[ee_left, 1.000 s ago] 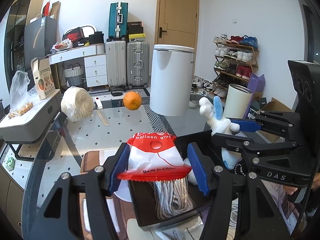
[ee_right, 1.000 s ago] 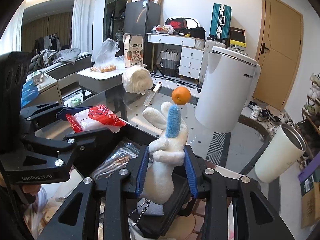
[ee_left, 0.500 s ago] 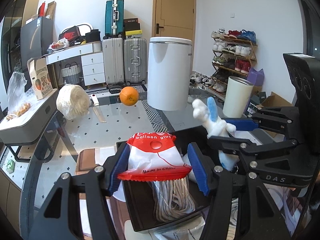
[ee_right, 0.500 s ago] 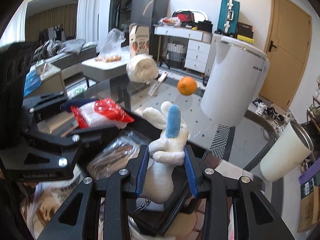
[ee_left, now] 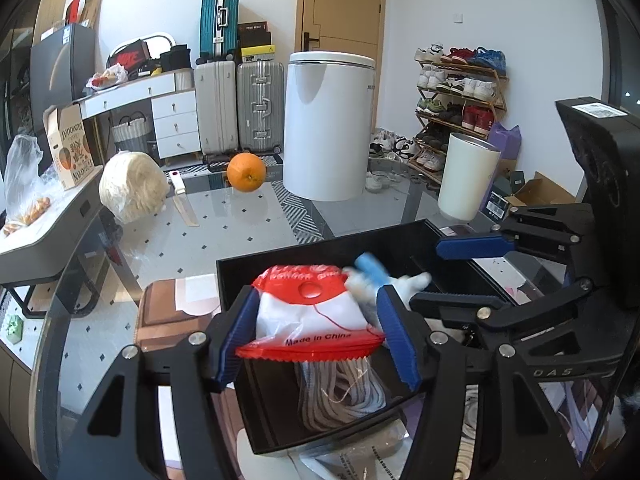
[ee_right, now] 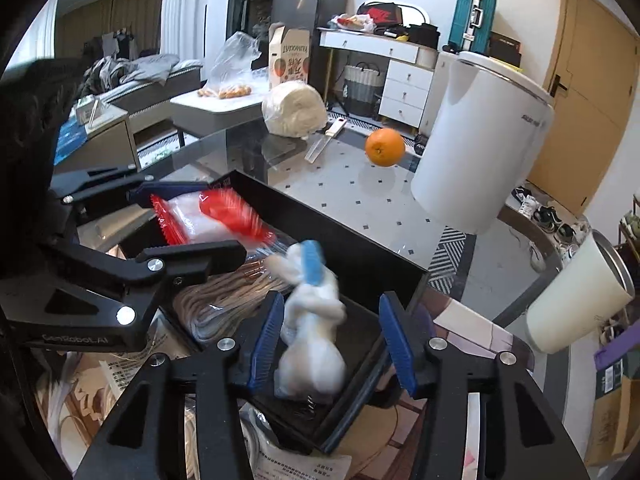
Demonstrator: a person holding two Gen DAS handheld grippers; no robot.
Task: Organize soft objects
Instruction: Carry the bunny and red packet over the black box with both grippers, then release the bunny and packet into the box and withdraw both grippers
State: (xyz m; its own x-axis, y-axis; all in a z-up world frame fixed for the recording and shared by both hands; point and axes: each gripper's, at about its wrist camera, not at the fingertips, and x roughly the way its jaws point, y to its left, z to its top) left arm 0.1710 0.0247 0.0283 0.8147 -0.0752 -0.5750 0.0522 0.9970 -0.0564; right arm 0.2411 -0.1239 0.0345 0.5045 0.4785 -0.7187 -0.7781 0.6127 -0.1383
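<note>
Left gripper [ee_left: 318,334]: blue pads pressed on both sides of the bag [ee_left: 310,314], which it holds above the near-left part of the bin [ee_left: 280,254].
Bag: red and white plastic, long axis running away from the camera, red crimped end toward the wrist, "Made in China" readable on it.
Rope [ee_left: 340,390]: pale coil lying in the bin under the bag, strands running toward the near wall.
Bin: black, open-topped, at the near edge of the glass table [ee_left: 224,236].
Bunny [ee_right: 310,320]: white plush, motion-blurred, upright in the right part of the bin, blue ear [ee_right: 311,262] pointing up and away.
Right gripper [ee_right: 334,340]: jaws wide apart, bunny between them beside the left pad [ee_right: 266,344], clear of the right one; grips nothing.
Far left edge of table: pale yarn ball [ee_left: 132,186], knife [ee_left: 182,200] just beside it.
Far edge, middle: orange [ee_left: 246,172].
Right edge: cream tumbler [ee_left: 466,176].
</note>
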